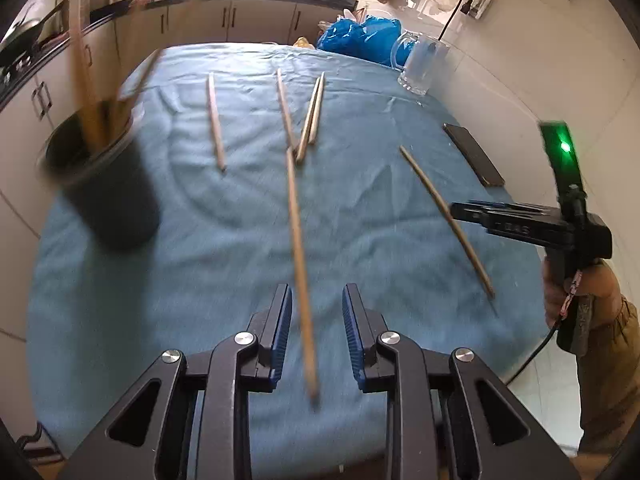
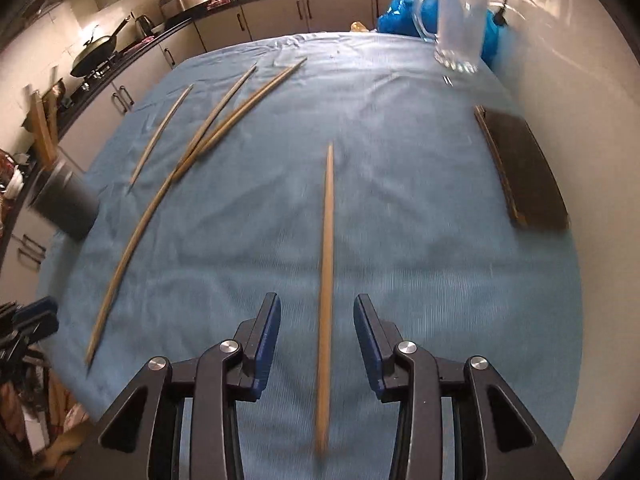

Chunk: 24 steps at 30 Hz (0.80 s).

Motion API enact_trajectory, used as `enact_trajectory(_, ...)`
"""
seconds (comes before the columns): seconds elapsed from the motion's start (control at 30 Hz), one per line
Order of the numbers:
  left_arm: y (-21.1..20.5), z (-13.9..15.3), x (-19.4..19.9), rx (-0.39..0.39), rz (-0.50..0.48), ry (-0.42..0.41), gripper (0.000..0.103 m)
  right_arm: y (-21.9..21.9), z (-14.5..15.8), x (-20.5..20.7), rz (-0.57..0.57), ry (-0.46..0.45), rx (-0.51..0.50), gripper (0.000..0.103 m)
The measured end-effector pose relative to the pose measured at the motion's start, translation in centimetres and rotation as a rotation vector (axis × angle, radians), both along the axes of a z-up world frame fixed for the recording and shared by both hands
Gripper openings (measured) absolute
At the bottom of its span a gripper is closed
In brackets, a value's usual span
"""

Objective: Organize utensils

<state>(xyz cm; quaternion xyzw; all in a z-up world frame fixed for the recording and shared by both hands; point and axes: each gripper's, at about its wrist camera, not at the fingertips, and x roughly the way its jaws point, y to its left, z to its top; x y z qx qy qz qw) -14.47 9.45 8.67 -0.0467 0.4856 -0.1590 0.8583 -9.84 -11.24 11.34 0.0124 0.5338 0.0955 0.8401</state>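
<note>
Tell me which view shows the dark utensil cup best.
Left wrist view: the dark cup is large, its rim and the chopsticks standing inside visible, though blurred. Right wrist view shows it small at the left edge.

Black left gripper (image 1: 316, 316) with blue-padded jaws and silver screws; khaki sleeve (image 1: 616, 344).

We count six loose chopsticks on the blue cloth (image 1: 360, 208): one alone at the far left (image 1: 216, 120), one angled beside it (image 1: 285, 110), a pair lying together (image 1: 312, 116), a long one in the near middle (image 1: 300, 264), and one at the right (image 1: 446, 216). One dark cup (image 1: 108, 192) stands at the left, with several more chopsticks in it, too blurred to number. We also see one glass mug (image 1: 422, 62), one dark phone (image 1: 474, 154) and one blue bag (image 1: 360, 38).
</note>
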Motion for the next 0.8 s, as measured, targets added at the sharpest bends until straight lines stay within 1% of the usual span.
enact_trajectory(0.13, -1.9, -1.5, 4.6, 0.045, 0.028, 0.021, 0.025, 0.6, -1.3, 4.2, -0.023, 0.037, -0.027, 0.039)
enact_trajectory(0.23, -2.7, -2.9, 7.3, 0.07, 0.049, 0.05, 0.025, 0.5, -2.2, 5.6, -0.036, 0.067, -0.033, 0.038)
enact_trajectory(0.27, -2.7, -3.3, 8.0, 0.077, 0.056, 0.058, 0.025, 0.5, -2.3, 5.9, -0.037, 0.061, -0.037, 0.037)
enact_trajectory(0.37, -2.9, -4.2, 9.4, 0.087, 0.088, 0.08, 0.025, 0.9, -2.3, 6.4, -0.022, 0.058, -0.049, 0.037)
enact_trajectory(0.43, -2.8, -4.9, 10.2, 0.069, 0.097, 0.111, 0.025, 0.9, -2.4, 6.6, -0.019, 0.055, -0.048, 0.037)
enact_trajectory(0.57, -3.0, -5.1, 10.7, 0.07, 0.099, 0.11, 0.025, 1.0, -2.4, 7.0, -0.001, 0.056, -0.065, 0.037)
enact_trajectory(0.67, -2.8, -5.2, 10.7, 0.073, 0.094, 0.105, 0.025, 1.4, -2.5, 7.3, 0.021, 0.062, -0.102, 0.03)
enact_trajectory(0.8, -2.9, -5.2, 11.0, 0.076, 0.093, 0.102, 0.025, 1.2, -2.5, 7.9, 0.022, 0.089, -0.108, 0.014)
